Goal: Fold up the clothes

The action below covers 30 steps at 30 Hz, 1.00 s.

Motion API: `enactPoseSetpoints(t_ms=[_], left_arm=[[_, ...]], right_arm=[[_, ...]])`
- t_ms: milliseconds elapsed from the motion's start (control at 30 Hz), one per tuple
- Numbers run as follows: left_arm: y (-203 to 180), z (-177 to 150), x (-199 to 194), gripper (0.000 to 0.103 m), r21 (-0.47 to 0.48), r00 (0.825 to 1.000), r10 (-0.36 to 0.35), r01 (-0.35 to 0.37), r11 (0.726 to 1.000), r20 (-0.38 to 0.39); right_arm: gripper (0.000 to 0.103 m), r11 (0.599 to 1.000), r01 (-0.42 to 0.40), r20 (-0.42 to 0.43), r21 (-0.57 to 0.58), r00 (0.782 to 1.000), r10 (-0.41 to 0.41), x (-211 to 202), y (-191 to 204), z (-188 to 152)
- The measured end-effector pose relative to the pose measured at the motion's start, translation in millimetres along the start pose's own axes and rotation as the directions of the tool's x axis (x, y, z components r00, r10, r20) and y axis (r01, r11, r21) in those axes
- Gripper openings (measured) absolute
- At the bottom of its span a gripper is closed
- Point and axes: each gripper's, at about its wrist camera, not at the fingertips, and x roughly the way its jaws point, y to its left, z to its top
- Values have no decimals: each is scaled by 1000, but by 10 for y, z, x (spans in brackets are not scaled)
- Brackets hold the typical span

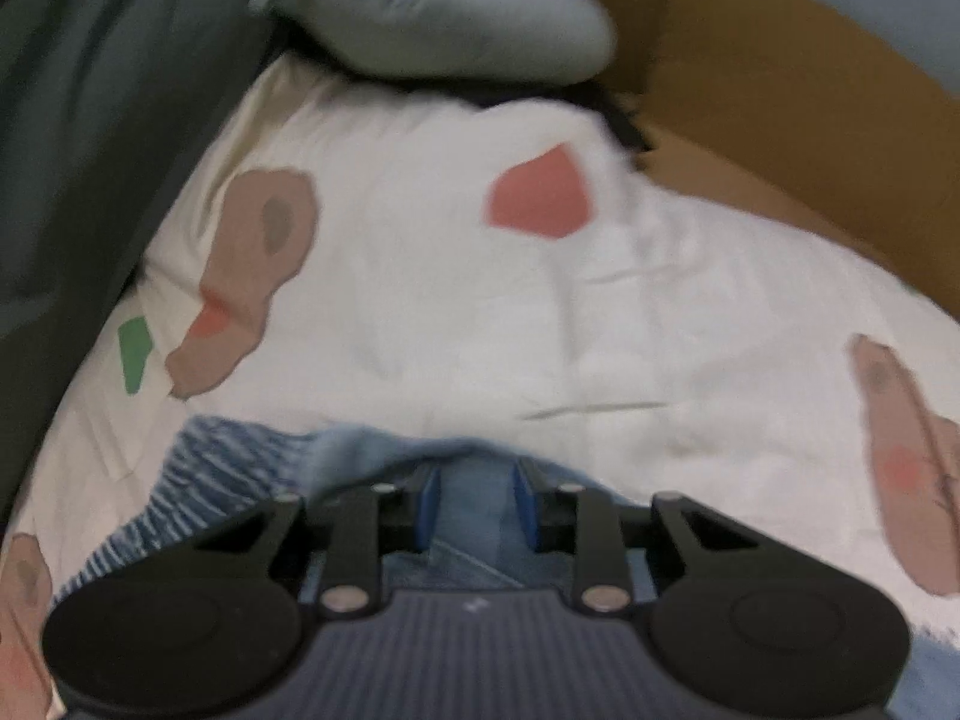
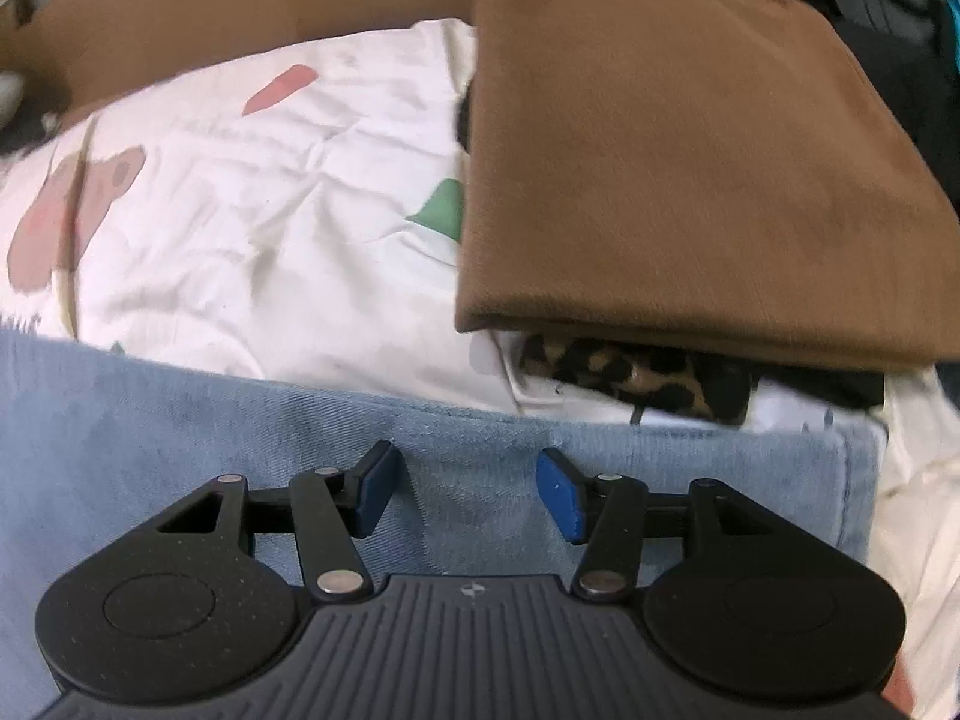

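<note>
Denim jeans (image 2: 180, 408) lie under my right gripper (image 2: 474, 492), whose fingers stand apart, touching nothing, while my left gripper (image 1: 474, 504) pinches a bunched fold of them. Beyond my right fingertips sits a folded brown garment (image 2: 690, 168); the jeans look only half folded.

A white bedsheet (image 1: 456, 312) printed with brown bears, pink patches and green shapes is spread wrinkled across both views. In the right wrist view its far edge is met by a cardboard box wall (image 2: 198, 12). In the left wrist view a dark green fabric (image 1: 90, 120) is seen at the left edge — beside the sheet, blurred.
</note>
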Motion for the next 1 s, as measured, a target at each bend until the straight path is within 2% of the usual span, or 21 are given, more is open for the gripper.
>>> enactPoseSetpoints(t_ms=[133, 367, 500, 633, 733, 800, 1000], left_arm=[[-272, -168, -264, 31, 45, 997, -77, 76, 996, 20], [-789, -675, -472, 39, 111, 985, -173, 173, 979, -12], [-1003, -949, -490, 49, 134, 980, -199, 200, 971, -20], [-1202, -1124, -402, 49, 159, 974, -221, 228, 961, -58], [-1346, -1171, -294, 49, 189, 972, -223, 234, 954, -75], [-1423, -1166, -209, 57, 204, 973, -218, 229, 952, -77], [-1597, -1094, 6, 64, 239, 977, -209, 214, 947, -45]], right_arm=[[58, 1000, -7, 26, -22, 1000, 8, -57, 1, 38], [57, 1000, -17, 100, -14, 995, 18, -373, -141, -49], [57, 999, 29, 126, -20, 992, -27, -515, -290, -152], [57, 998, 54, 94, -13, 994, -53, -474, -451, -239], [57, 996, 83, 75, 7, 994, -84, -431, -553, -273], [57, 995, 101, 53, 27, 993, -102, -353, -602, -270], [57, 994, 90, 33, 61, 995, -92, -182, -698, -217]])
